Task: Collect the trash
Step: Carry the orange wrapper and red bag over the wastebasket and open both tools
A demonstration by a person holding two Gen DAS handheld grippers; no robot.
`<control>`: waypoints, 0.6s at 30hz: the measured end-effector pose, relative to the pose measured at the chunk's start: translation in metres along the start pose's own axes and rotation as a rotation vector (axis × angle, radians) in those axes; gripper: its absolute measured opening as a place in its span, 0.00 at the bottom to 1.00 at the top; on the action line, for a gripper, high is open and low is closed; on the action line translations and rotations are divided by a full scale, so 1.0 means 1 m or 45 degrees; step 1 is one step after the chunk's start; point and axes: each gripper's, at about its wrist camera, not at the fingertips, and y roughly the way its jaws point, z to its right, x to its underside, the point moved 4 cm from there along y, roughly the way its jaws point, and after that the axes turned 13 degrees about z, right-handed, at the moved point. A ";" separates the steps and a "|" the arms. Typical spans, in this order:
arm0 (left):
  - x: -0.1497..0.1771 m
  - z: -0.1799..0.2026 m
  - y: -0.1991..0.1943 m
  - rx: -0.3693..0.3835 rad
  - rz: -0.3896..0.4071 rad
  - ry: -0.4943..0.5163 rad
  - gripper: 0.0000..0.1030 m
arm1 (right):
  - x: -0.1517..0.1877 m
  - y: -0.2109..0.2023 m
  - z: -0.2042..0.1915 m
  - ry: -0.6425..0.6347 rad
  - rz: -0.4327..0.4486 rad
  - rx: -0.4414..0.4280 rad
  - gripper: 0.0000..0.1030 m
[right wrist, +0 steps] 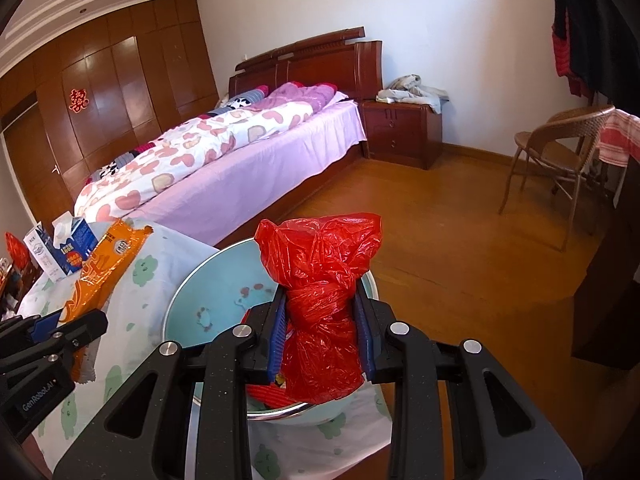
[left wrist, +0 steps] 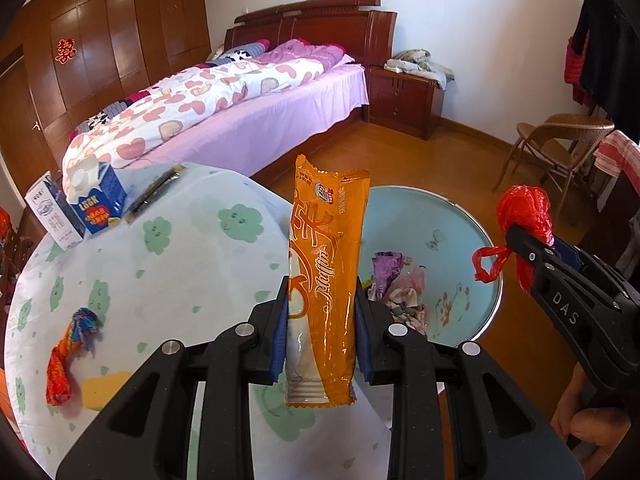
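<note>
1. Tabletop (left wrist: 192,248), under a pale cloth with green cloud prints: we are working at its right edge, where the basin sits.

2. Light-blue basin (left wrist: 472,240), serving as the trash bin: it is already holding crumpled wrappers (left wrist: 396,292) near its middle.

3. Blue carton (left wrist: 98,200) and white carton (left wrist: 50,212), standing just beside each other at the far left edge; a dark flat wrapper (left wrist: 156,190) is lying next to them.

4. Orange muffin wrapper (left wrist: 326,280): our left gripper (left wrist: 322,320) is pinching it upright between clamped pads, holding it above the tabletop just left of the basin.

5. Red plastic bag (right wrist: 320,312), knotted into a bundle: our right gripper (right wrist: 322,336) is squeezing it tight, carrying it over the basin's near rim.

6. Twisted orange-and-blue wrapper (left wrist: 66,356), lying uncollected near the front left edge beside a yellow patch (left wrist: 106,390) that we cannot identify.

Step in hand, as we judge it: we are bringing both held pieces to the basin. The next move is calling for each gripper to be centred over the basin and loosened so the pieces are dropping inside; the tall wrapper may be catching the rim.
</note>
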 end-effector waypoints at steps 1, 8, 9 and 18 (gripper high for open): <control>0.001 0.002 0.002 0.002 -0.005 0.002 0.27 | 0.001 0.002 0.001 0.001 -0.007 0.005 0.30; 0.005 0.009 0.015 0.011 -0.031 0.001 0.27 | 0.009 0.016 0.002 -0.029 -0.054 0.021 0.30; 0.006 0.011 0.016 0.011 -0.032 0.001 0.27 | 0.009 0.016 0.001 -0.029 -0.056 0.021 0.30; 0.011 0.012 0.032 0.017 -0.074 -0.013 0.27 | 0.010 0.041 -0.002 -0.097 -0.122 -0.005 0.31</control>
